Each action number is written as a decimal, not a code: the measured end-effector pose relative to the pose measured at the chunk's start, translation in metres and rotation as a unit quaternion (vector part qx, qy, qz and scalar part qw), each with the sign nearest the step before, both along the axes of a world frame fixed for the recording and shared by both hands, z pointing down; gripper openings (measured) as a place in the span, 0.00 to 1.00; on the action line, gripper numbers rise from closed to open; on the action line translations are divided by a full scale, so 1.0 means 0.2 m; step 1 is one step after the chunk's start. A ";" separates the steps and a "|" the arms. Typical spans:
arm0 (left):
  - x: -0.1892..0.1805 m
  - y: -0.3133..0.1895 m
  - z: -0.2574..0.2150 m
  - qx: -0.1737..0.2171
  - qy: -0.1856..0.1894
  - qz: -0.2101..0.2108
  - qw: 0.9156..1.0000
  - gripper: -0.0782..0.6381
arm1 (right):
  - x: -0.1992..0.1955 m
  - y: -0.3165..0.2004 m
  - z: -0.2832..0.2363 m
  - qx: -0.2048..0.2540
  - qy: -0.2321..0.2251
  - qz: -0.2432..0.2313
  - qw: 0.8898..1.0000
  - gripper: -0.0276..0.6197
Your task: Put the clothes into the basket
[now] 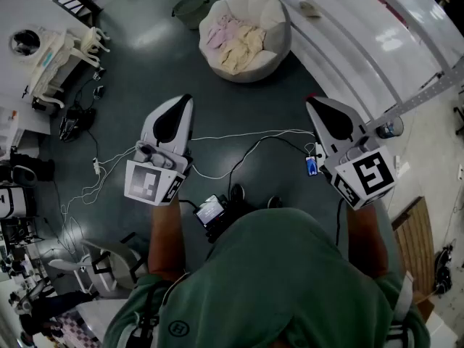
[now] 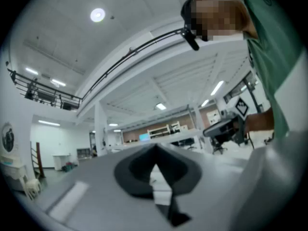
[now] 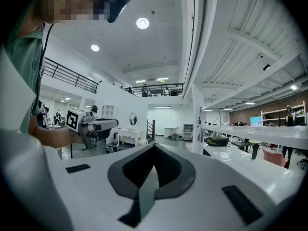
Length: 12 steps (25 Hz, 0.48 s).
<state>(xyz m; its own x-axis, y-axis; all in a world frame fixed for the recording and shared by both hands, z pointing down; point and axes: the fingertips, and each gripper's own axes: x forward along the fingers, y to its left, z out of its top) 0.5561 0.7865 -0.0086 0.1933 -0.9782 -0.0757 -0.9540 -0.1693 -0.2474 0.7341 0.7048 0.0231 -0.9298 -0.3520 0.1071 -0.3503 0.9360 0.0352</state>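
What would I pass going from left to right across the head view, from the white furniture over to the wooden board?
white dressing table → left gripper → basket with clothes in it → right gripper → wooden board

Head view down on basket (image 1: 278, 17); others level

The left forearm (image 1: 165, 239) and right forearm (image 1: 366, 243) reach forward from the torso (image 1: 290, 285), held apart. Ahead of it, the left gripper (image 1: 185, 101) and right gripper (image 1: 310, 101) point roughly level, jaws pressed together, empty.
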 end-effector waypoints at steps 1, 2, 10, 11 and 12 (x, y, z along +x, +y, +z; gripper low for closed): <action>0.01 0.00 -0.01 0.001 -0.001 0.000 1.000 0.11 | 0.01 0.00 -0.01 0.001 0.000 0.000 1.000 0.05; 0.02 0.00 -0.01 0.003 -0.002 -0.001 1.000 0.11 | 0.02 0.00 -0.01 0.003 0.000 -0.001 1.000 0.05; 0.05 -0.02 -0.03 0.002 -0.009 -0.008 1.000 0.11 | 0.05 -0.03 -0.02 0.006 -0.003 -0.001 1.000 0.05; 0.05 -0.02 -0.03 0.001 -0.010 -0.010 1.000 0.11 | 0.05 -0.03 -0.01 0.006 -0.003 -0.001 1.000 0.05; 0.05 -0.02 -0.03 0.001 -0.010 -0.012 1.000 0.11 | 0.05 -0.04 -0.01 0.005 -0.004 -0.002 1.000 0.05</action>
